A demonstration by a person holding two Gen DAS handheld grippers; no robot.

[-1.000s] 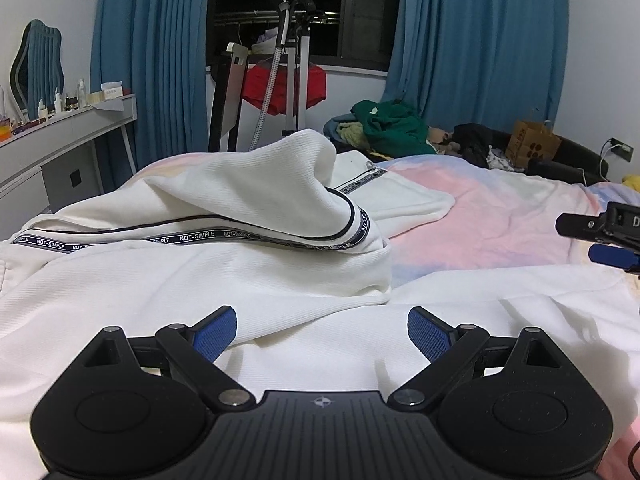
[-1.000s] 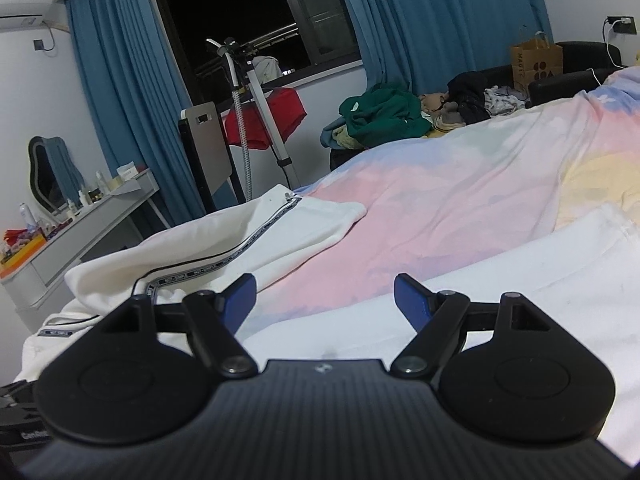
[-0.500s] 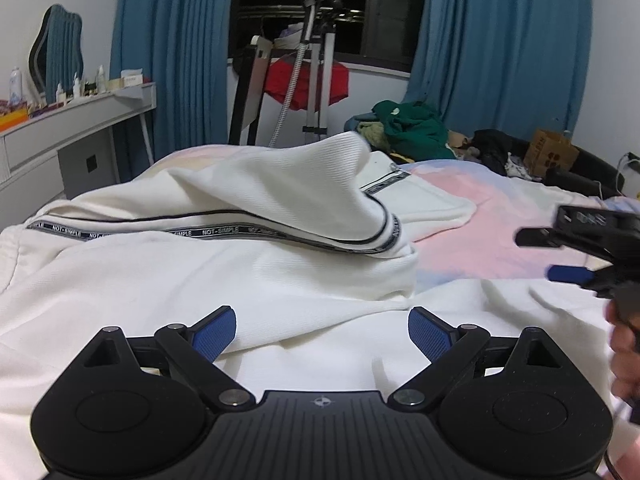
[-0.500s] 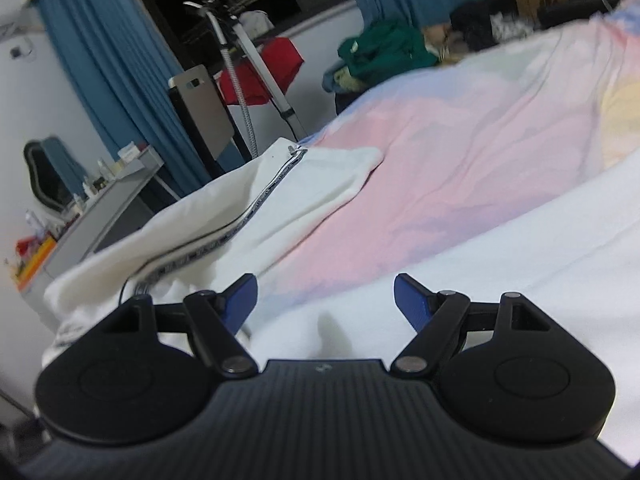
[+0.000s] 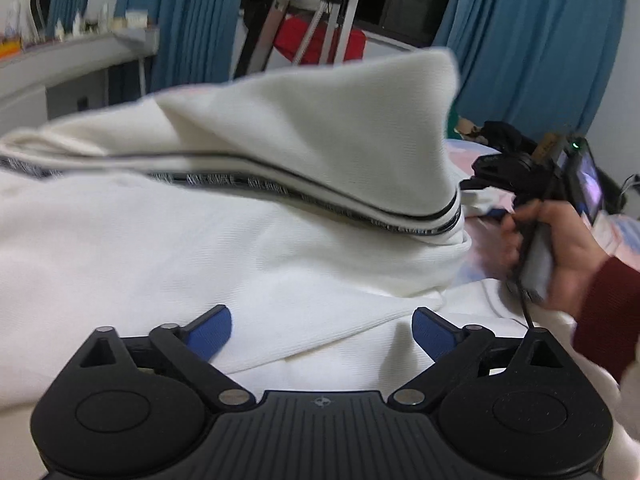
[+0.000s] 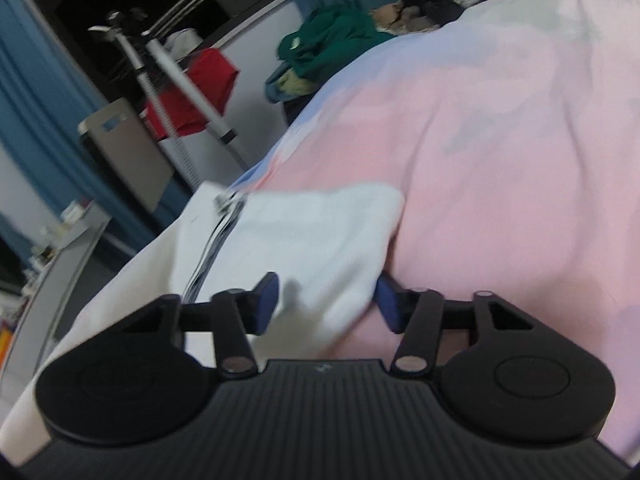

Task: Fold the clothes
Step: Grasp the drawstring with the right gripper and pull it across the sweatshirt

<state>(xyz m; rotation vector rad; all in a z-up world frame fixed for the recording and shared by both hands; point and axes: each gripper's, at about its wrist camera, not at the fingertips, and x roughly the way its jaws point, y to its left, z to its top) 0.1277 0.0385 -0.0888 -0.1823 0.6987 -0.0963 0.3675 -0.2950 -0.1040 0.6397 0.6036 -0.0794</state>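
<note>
Matte black ribbed left gripper point(image 5: 322, 330) with blue finger pads point(image 5: 212, 330), silver pivot screws and round side discs; the right gripper point(image 6: 326, 304) is alike. At right of the left view, bare-skinned right hand point(image 5: 560, 248), dark red knit sleeve point(image 5: 608, 316), thin black cable point(image 5: 526, 312).

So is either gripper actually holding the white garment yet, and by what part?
Neither. The right gripper straddles the white garment's corner, fingers open. The left gripper is open above the cloth.

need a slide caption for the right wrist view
Right hand-held gripper, open, straddles the corner of a white garment on the pink bedspread.
</note>
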